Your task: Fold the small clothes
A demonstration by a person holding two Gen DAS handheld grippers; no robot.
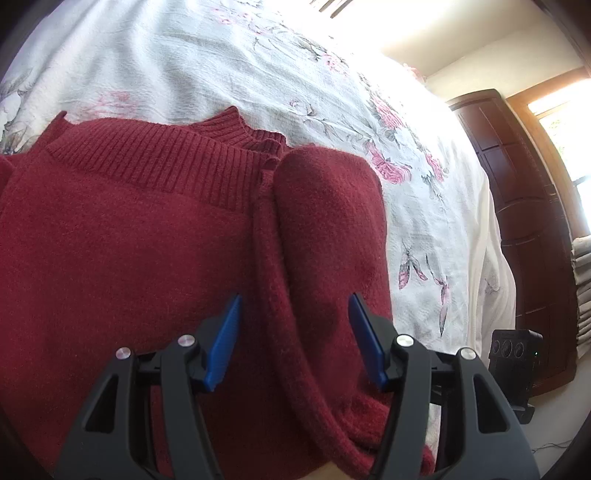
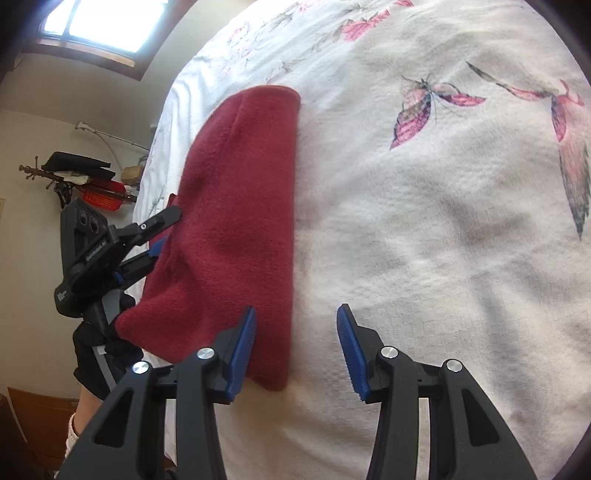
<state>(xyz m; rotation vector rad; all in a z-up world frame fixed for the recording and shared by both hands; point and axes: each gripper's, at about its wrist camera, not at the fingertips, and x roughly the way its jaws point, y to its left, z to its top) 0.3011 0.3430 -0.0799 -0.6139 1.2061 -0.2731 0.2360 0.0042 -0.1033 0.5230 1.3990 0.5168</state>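
I can see white lettering on the left gripper [image 2: 162, 236] body, too small to read. Nothing else carries text

Both claws spread, nothing gripped.
My left claw [image 1: 295, 339] hangs low with its blue pads [image 1: 223, 343] wide apart; my right claw [image 2: 295, 350] is equally spread. My gloved left hand [image 2: 107, 343] grips its handle.

A bright bedroom with dark wooden furniture

A white bedspread [image 1: 192, 62] with pink flowers and butterflies covered the bed. A dark wooden wardrobe [image 1: 517, 206] stood near a sunlit window [image 1: 554, 122]. Another window [image 2: 99, 26] was high in a pale wall [image 2: 74, 107].
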